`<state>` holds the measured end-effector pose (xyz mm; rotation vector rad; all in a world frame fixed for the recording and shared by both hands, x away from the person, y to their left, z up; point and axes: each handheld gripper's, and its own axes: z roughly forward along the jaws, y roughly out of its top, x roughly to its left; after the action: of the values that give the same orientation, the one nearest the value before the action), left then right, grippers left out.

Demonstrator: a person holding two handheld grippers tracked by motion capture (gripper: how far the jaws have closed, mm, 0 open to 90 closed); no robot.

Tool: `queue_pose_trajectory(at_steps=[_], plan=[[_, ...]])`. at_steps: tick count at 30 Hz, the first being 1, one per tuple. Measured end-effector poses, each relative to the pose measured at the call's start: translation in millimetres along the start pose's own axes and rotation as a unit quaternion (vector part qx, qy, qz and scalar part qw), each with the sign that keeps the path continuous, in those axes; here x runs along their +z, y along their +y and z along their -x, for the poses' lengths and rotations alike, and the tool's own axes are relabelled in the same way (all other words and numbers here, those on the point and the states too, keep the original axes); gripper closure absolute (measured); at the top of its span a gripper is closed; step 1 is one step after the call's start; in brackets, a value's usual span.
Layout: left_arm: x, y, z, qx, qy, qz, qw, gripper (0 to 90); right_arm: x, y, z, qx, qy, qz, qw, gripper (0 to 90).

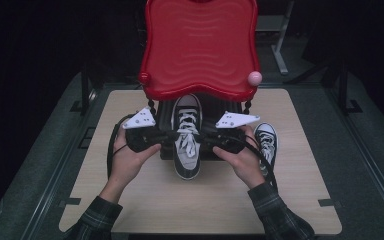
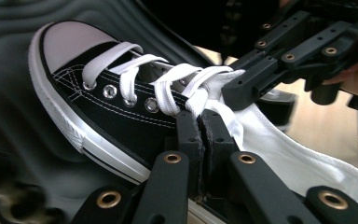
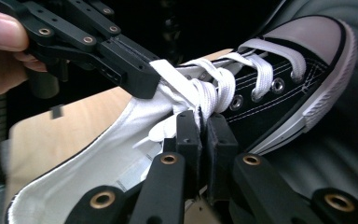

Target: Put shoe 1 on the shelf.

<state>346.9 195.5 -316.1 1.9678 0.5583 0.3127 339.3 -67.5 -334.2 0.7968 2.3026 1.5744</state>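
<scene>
Shoe point(image 1: 187, 137): mid-tabletop, partly under the red tray point(image 1: 200, 47); long axis front to back, toe toward the far edge.
Left gripper point(image 2: 199, 122): jaws pressed together, pinching a lace point(image 2: 199, 100).
Right gripper point(image 3: 199, 122): jaws clamped on the opposite lace end point(image 3: 200, 105).
Purpose: probably opposed pulls, tightening the lacing.
Second shoe point(image 1: 266, 142): near the right edge.

A light wood-grain table point(image 1: 290, 165) carries a black-and-white sneaker point(image 1: 187, 137) at its middle, seemingly on a dark stand, and a second sneaker point(image 1: 266, 140) right of it.

Plaid sleeves, black tools point(image 1: 187, 137), brass screws, grey plates
</scene>
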Motion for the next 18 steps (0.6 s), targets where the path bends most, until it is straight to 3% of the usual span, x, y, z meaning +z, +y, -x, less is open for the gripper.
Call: queue_pose_trajectory(at_steps=[9, 16, 18], plan=[[11.4, -1.0, -18.1, -0.005, 0.037, 0.003, 0.9993, 87.5, 23.1, 8.4, 16.7, -0.003, -0.028, -0.004, 0.9996, 85.6], [13.9, -5.5, -18.7, -0.017, 0.034, 0.010, 0.9992, 87.0, 26.9, 5.9, 16.2, 0.001, -0.031, -0.003, 0.9995, 84.7], [14.6, -6.3, -17.1, -0.016, 0.034, 0.011, 0.9992, 85.5, 26.2, 5.1, 16.5, 0.004, -0.026, -0.001, 0.9997, 80.4]])
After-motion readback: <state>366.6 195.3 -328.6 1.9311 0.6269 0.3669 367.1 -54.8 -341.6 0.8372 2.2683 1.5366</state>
